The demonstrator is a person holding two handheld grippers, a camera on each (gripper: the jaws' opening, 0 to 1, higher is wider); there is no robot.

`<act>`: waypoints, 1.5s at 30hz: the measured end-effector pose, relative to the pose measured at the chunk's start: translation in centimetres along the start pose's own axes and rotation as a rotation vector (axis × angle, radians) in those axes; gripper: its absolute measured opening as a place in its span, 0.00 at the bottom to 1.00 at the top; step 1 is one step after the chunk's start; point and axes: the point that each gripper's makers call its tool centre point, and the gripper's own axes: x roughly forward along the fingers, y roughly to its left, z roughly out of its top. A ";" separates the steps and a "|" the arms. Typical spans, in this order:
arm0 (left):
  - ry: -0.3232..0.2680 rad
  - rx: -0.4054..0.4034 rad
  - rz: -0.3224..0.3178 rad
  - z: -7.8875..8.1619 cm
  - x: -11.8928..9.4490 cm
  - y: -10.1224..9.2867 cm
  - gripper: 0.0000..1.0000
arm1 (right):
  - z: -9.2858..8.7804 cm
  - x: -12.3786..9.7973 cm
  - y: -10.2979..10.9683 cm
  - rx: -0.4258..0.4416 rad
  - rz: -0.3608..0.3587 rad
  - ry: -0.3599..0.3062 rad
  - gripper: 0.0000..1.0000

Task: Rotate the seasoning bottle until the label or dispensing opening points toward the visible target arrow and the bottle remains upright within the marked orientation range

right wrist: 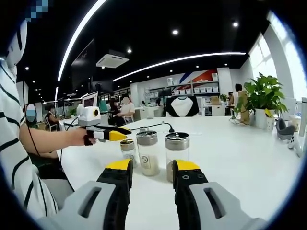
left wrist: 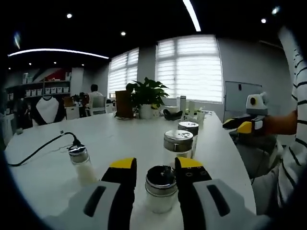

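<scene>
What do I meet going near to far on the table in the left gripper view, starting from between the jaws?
Seasoning bottle between the left gripper's jaws → shaker with perforated lid → dark-lidded jar → potted plant at the table's far end.

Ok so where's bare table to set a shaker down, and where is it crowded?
Bare table lies between the cable and the shaker row, and between the shakers and the plant. Crowded: four shakers clustered near the left hand-held gripper, with one shaker between its jaws.
</scene>
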 end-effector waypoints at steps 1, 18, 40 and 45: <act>-0.003 -0.006 -0.001 0.1 -0.1 -0.3 0.34 | 0.0 0.0 0.0 0.000 0.001 0.000 0.32; -0.017 -0.007 0.117 -0.8 -0.3 -0.3 0.40 | -0.6 -0.2 0.0 0.007 -0.002 0.007 0.31; 0.047 0.039 0.114 -2.1 0.4 -0.2 0.38 | -0.5 -0.1 0.1 0.002 0.003 0.005 0.31; 0.055 0.049 0.105 -2.2 0.8 -0.4 0.35 | -0.2 -0.1 0.0 -0.001 0.003 0.001 0.31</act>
